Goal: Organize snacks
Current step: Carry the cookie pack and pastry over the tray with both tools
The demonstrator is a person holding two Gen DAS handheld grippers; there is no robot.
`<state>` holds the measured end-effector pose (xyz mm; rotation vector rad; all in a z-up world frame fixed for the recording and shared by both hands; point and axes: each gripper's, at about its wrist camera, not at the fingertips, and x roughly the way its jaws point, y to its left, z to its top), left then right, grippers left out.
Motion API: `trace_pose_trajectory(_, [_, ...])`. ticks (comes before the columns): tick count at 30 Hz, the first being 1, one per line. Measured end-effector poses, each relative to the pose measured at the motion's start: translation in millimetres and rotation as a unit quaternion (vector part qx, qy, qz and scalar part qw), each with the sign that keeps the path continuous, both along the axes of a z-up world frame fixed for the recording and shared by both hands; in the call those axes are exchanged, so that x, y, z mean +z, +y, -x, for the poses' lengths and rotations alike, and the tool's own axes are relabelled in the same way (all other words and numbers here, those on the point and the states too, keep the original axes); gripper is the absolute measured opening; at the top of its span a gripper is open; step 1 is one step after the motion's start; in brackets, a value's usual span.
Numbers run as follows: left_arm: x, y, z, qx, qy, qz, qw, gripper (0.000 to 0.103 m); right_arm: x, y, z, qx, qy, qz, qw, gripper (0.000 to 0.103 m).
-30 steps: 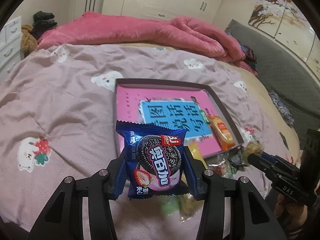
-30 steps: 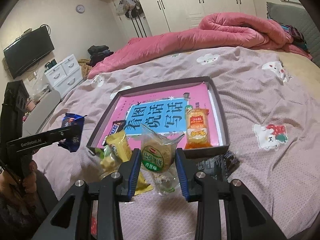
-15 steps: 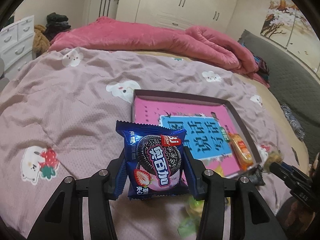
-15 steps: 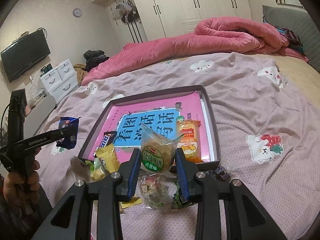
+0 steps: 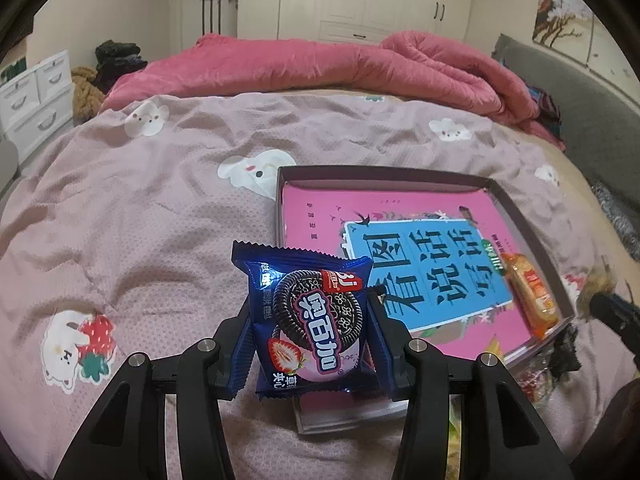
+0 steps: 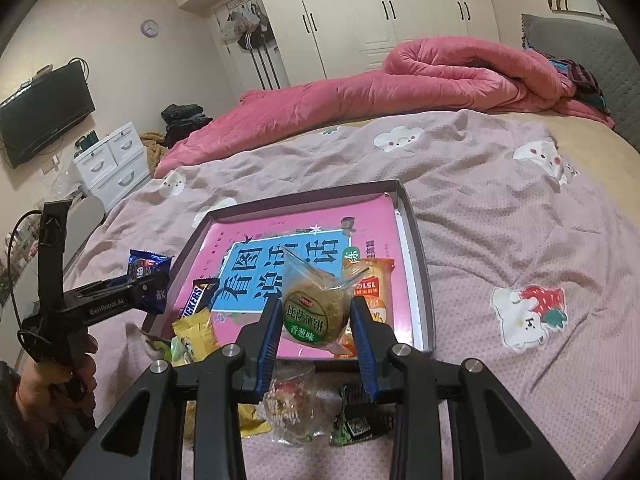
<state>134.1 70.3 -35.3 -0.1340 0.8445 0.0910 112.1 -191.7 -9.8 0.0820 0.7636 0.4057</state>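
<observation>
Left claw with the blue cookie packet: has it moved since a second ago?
Yes. The left claw and blue cookie packet shifted toward the tray, now overlapping its near-left corner.

Blue strawberry sandwich-cookie packet (image 5: pixel 310 316) is being held upright above the tray's (image 5: pixel 516 216) near-left corner. Clear round green-labelled biscuit pack (image 6: pixel 316 308) is being held over the tray. Orange packet (image 6: pixel 374 280) is lying inside, right side.

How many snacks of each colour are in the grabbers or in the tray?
Blue: 1, cookie pack in the left gripper
Green label: 1, biscuit pack in the right gripper
Orange: 1, orange pack in the tray
Dark: 1, Snickers bar in the tray
Total: 4
</observation>
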Motion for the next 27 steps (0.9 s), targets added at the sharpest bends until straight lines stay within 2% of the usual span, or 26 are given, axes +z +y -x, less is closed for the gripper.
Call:
trace_pose_trajectory(3, [-6.1, -4.5, -4.7, -0.003, 0.011, -0.015, 0.9998, 0.051, -1.9, 3.9, -5.7, 0.002, -0.002, 0.007, 1.000, 0.035])
trace_pose_trajectory(11, [-14.4, -11.3, -9.3, -0.012, 0.021, -0.017, 0.9996, 0.051, -12.1, 11.2, -19.9, 0.009, 0.004, 0.015, 1.000, 0.035])
trace_pose_trajectory(27, [-15.9, -15.7, -7.7, -0.009, 0.022, -0.036, 0.9991, 0.051, -31.6, 25.8, -28.8, 0.031, 0.030, 0.037, 0.998, 0.035])
